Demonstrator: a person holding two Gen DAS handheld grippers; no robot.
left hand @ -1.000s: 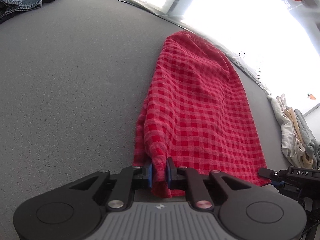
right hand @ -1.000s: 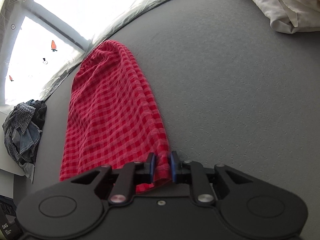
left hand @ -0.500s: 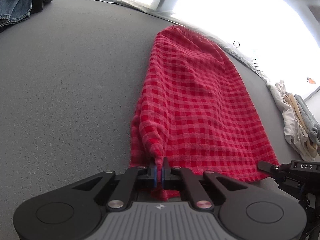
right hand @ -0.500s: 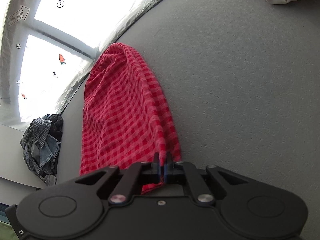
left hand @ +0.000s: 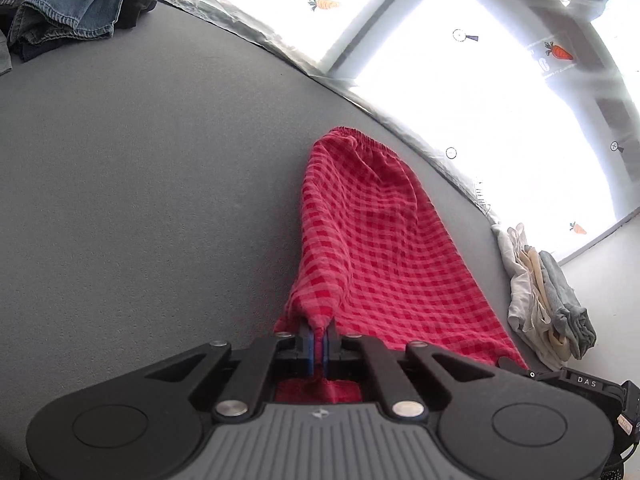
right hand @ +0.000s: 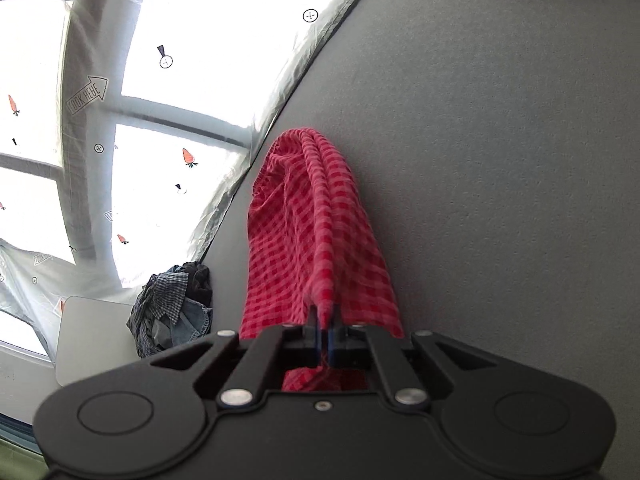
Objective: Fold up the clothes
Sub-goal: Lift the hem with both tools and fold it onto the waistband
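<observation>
A red checked garment (left hand: 380, 256) stretches away from me over the grey table (left hand: 140, 200), its gathered far end near the table's back edge. My left gripper (left hand: 319, 334) is shut on its near left corner, and that corner is lifted off the surface. In the right wrist view the same garment (right hand: 316, 240) hangs in folds, and my right gripper (right hand: 324, 334) is shut on its near right corner. A scrap of red cloth shows behind each pair of pads. The right gripper's body (left hand: 580, 384) shows at the lower right of the left wrist view.
A heap of denim and checked clothes (left hand: 76, 4) lies at the table's far left corner, seen also as a dark pile (right hand: 172, 304) in the right wrist view. Pale folded clothes (left hand: 540, 292) lie at the right edge. Bright windows with carrot stickers stand behind the table.
Both grippers closed on the garment's near corners and then rose, lifting the near edge off the table. The cloth now hangs in folds. The right gripper rolled.
</observation>
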